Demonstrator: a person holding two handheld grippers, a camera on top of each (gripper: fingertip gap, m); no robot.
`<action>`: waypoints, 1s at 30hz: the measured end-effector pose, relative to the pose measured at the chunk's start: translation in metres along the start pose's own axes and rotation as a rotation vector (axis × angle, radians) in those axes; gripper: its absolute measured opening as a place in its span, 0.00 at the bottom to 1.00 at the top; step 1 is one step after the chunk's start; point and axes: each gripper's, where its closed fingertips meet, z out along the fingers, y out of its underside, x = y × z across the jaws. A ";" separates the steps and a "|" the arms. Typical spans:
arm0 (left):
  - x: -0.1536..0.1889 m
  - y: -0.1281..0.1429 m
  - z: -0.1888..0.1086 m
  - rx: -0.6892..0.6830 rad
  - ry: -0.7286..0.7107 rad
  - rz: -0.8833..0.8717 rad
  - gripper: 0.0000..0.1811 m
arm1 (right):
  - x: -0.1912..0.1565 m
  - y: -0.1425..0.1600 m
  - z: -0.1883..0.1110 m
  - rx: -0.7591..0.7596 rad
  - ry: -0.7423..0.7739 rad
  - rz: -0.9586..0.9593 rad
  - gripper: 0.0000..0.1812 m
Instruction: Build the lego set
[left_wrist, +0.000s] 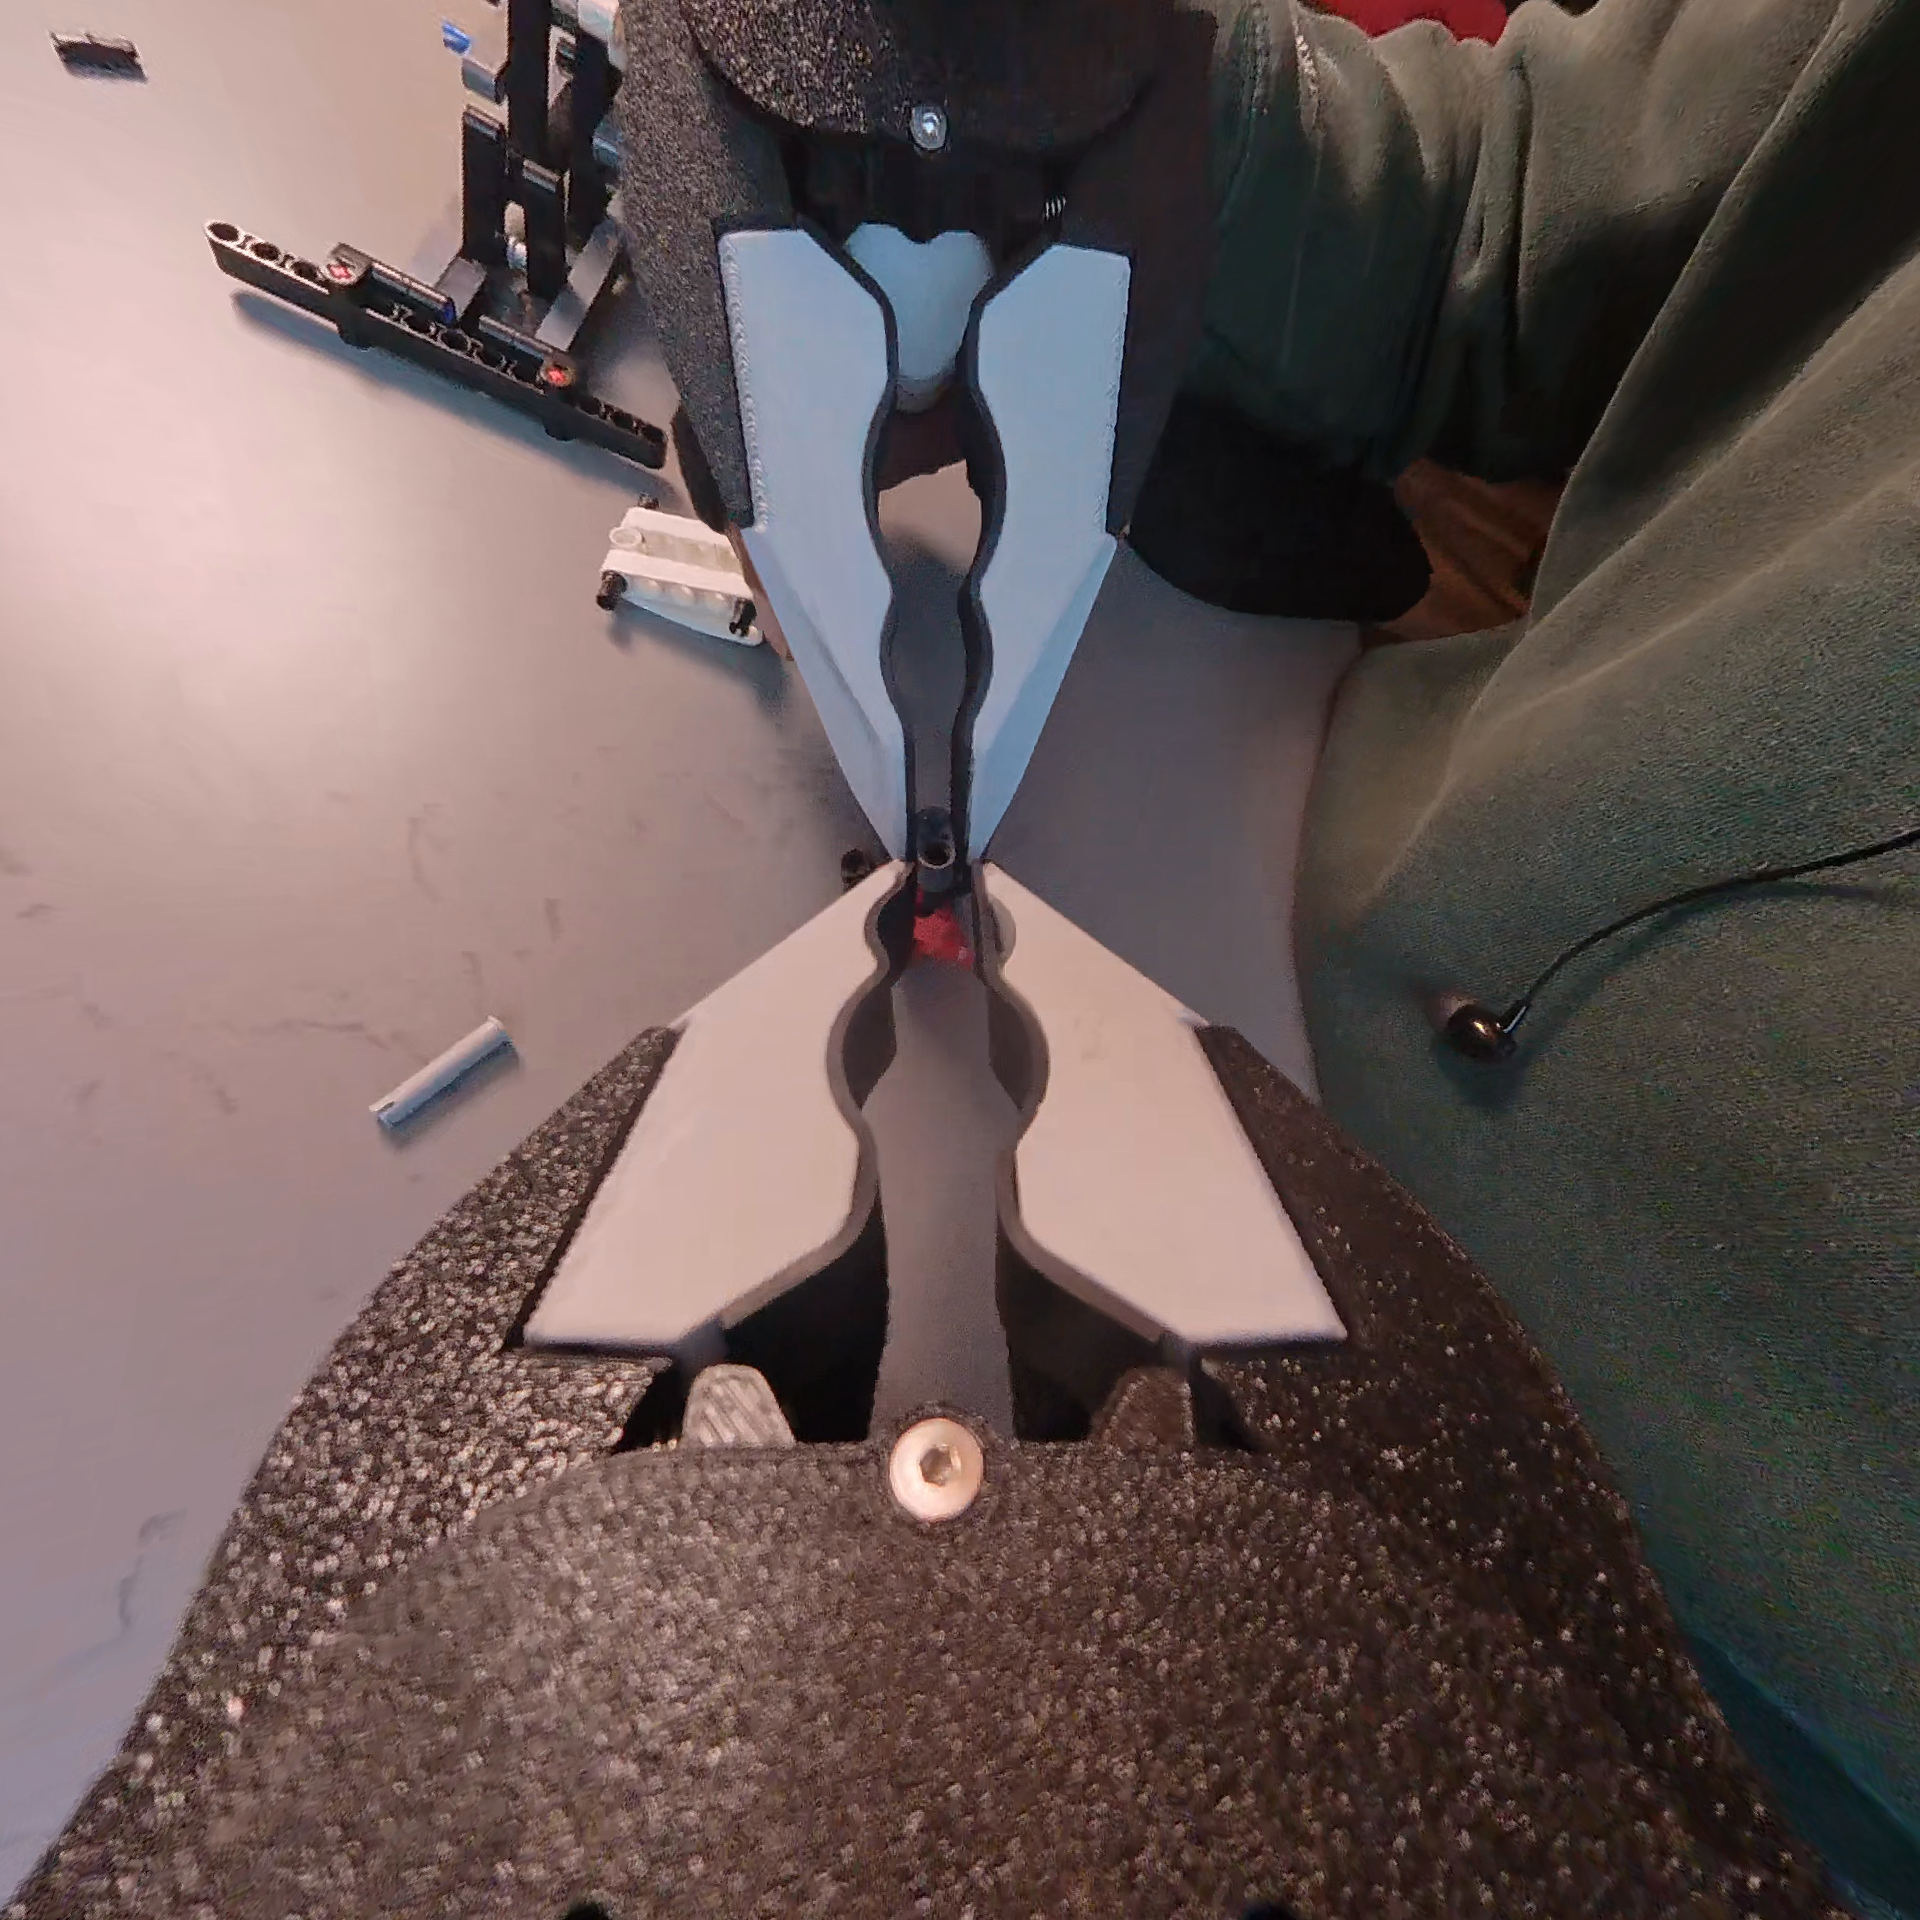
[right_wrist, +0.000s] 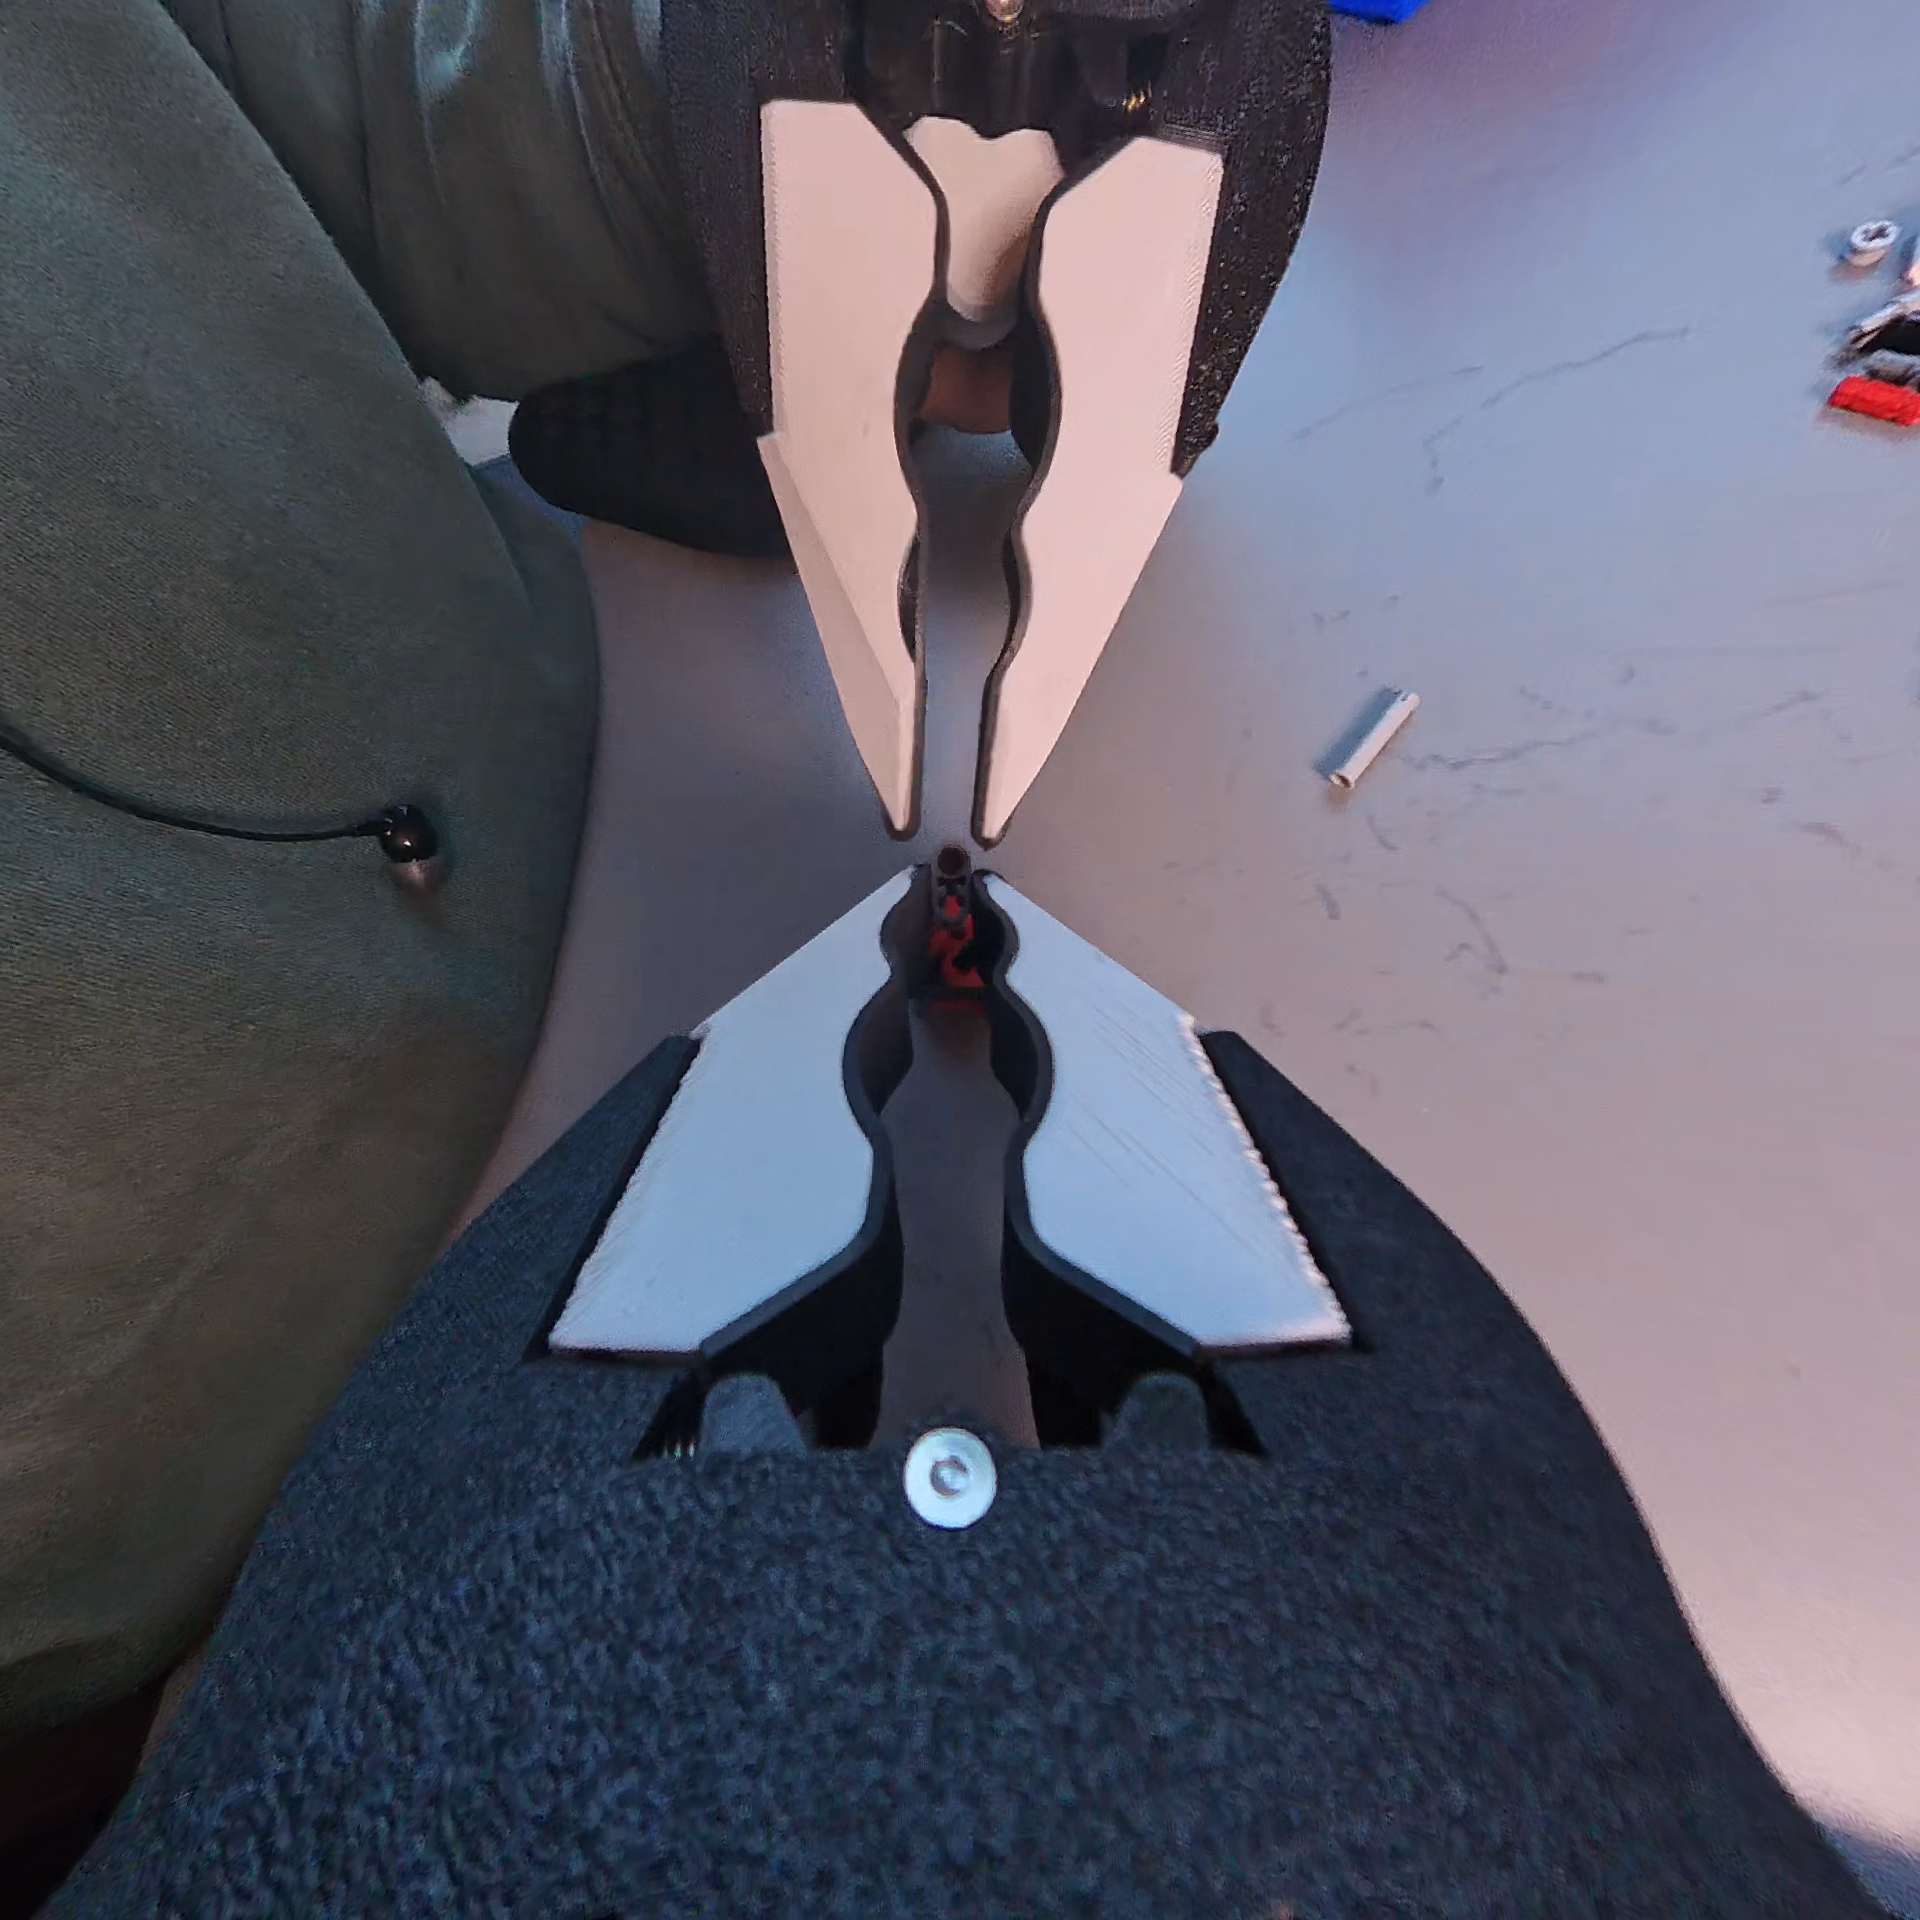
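My two grippers meet tip to tip low over the grey table (left_wrist: 260, 727). My right gripper (right_wrist: 951, 883) is shut on a small black pin (right_wrist: 951, 864) with a red part (right_wrist: 951, 956) hanging under it. In the left wrist view the right gripper (left_wrist: 940, 831) comes in from the top, pinching the pin (left_wrist: 935, 857) above the red part (left_wrist: 935, 935). My left gripper (left_wrist: 937, 873) is slightly open, its tips on either side of the pin's end. In the right wrist view the left gripper (right_wrist: 948, 831) shows a clear gap with nothing in it.
A black beam assembly (left_wrist: 468, 312) stands at the far left, with a white beam (left_wrist: 681, 582) holding black pins near it. A grey tube (left_wrist: 447, 1070) (right_wrist: 1366, 738) and a small black pin (left_wrist: 854, 862) lie loose. A person's green sleeve (left_wrist: 1662, 831) with a black cord (left_wrist: 1475, 1029) borders the table. Red and grey pieces (right_wrist: 1881, 395) lie far right. The grippers are tip to tip, or close to it.
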 end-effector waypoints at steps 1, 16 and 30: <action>-0.001 0.002 0.001 -0.009 0.001 -0.003 0.04 | 0.001 0.001 0.000 -0.005 -0.006 0.002 0.04; -0.004 0.007 0.009 -0.045 0.003 -0.054 0.05 | 0.001 0.006 0.003 -0.025 -0.038 0.009 0.04; -0.007 0.010 0.010 -0.041 0.028 -0.209 0.03 | 0.000 0.016 -0.006 0.018 0.173 -0.171 0.20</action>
